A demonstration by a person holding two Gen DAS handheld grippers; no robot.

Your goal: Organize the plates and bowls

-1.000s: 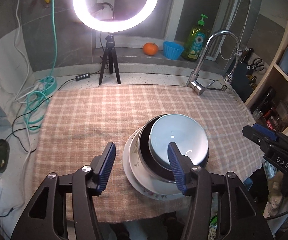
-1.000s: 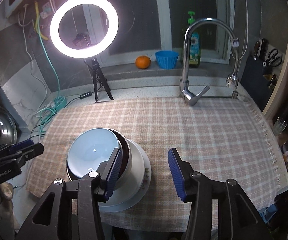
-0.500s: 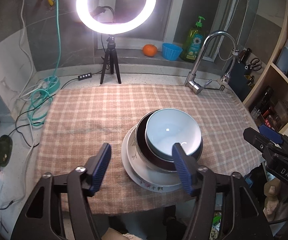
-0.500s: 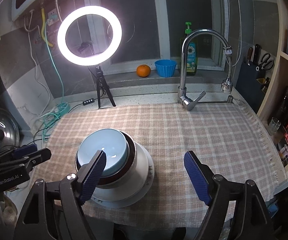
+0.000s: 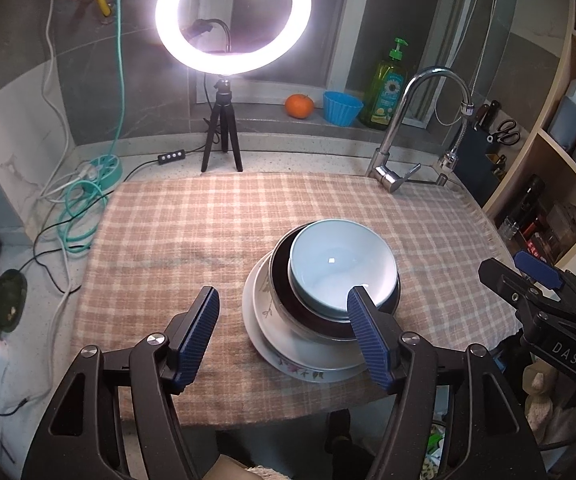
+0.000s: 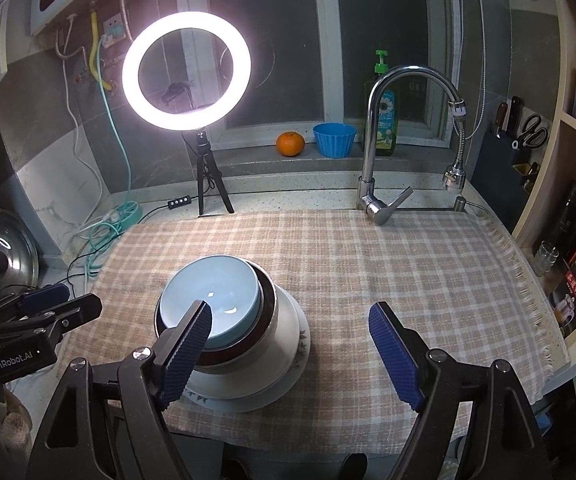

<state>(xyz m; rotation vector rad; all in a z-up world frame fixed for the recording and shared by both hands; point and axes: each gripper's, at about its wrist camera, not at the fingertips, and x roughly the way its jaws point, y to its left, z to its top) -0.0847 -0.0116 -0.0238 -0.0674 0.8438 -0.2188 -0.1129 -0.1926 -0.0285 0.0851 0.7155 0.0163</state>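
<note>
- Left gripper [image 5: 284, 334] and right gripper [image 6: 290, 350] both gape wide, empty, near the plate [image 5: 308, 364].
- Bowls look nested; withdraw straight, without nudging the blue bowl [image 5: 342, 268].

Lit ring light [image 6: 186, 76] on tripod, dark window [image 6: 380, 40] behind, wooden shelves [image 5: 560, 152] right.

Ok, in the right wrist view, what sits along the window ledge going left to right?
Orange → blue ribbed cup → green dish soap bottle, which stands partly behind the faucet.
</note>
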